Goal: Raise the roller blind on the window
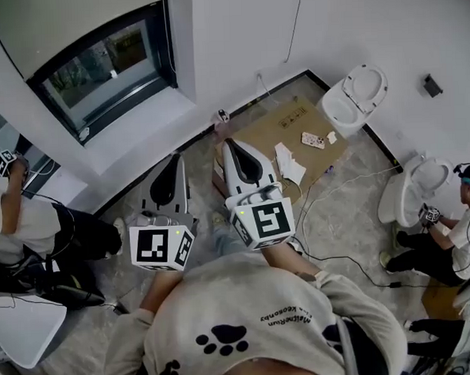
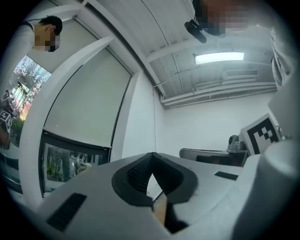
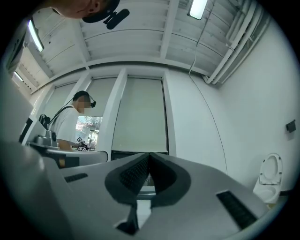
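The roller blind (image 3: 140, 115) is pale grey and hangs low over the window, with a strip of glass (image 1: 108, 68) showing under its bottom bar. In the left gripper view the blind (image 2: 84, 108) is up and to the left. My left gripper (image 1: 175, 157) and my right gripper (image 1: 229, 141) are side by side, pointing toward the wall below the window, well short of it. The left gripper (image 2: 151, 161) has its jaws shut with nothing between them, and so does the right gripper (image 3: 149, 164). A thin cord (image 2: 154, 117) runs down the white wall to the right of the window.
Flattened cardboard (image 1: 287, 127) with scraps lies on the floor ahead to the right. Two toilets (image 1: 355, 98) (image 1: 412, 188) stand along the right wall. Cables (image 1: 337, 248) trail over the floor. One person (image 1: 36, 228) crouches at the left, another person (image 1: 444, 237) at the right.
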A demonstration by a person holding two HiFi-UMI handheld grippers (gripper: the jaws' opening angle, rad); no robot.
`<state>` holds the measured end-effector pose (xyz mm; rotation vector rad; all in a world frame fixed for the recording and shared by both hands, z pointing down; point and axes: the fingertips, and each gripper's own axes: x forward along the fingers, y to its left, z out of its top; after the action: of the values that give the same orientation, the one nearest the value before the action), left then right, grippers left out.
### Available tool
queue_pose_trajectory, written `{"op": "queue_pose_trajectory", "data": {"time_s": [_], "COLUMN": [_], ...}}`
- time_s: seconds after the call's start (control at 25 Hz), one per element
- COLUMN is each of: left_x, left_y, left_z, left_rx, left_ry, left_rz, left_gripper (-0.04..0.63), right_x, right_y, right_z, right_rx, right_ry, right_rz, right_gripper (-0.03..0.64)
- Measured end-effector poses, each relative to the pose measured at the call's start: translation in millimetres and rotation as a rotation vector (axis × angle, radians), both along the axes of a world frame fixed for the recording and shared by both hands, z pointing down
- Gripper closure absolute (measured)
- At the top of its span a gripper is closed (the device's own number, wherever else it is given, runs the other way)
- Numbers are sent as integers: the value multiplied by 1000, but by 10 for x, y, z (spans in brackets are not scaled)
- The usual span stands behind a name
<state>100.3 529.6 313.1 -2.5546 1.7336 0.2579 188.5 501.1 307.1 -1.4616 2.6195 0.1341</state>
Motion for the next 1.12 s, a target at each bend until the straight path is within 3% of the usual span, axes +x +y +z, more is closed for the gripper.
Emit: {"op": "queue_pose_trajectory", "data": {"time_s": [0.16,0.6,1.12], "left_x": [-50,-118,-237], "left_y": [-550,-1931,-2493], "left_z": [-85,-151,-11], "left_rx": [3,12,-28], "left_ry": [4,29,16], "left_rz": [-7,-43,-74], "left_gripper": [600,600,600], "right_x": [-38,-143,-310], "right_y": [-576,-2004,-2590], "right_z": [-62,-173,81], "right_rx": [-33,0,-66], "right_ry": [-49,1,2], "right_rz": [-29,-82,-127], "right_gripper": [607,607,607]}}
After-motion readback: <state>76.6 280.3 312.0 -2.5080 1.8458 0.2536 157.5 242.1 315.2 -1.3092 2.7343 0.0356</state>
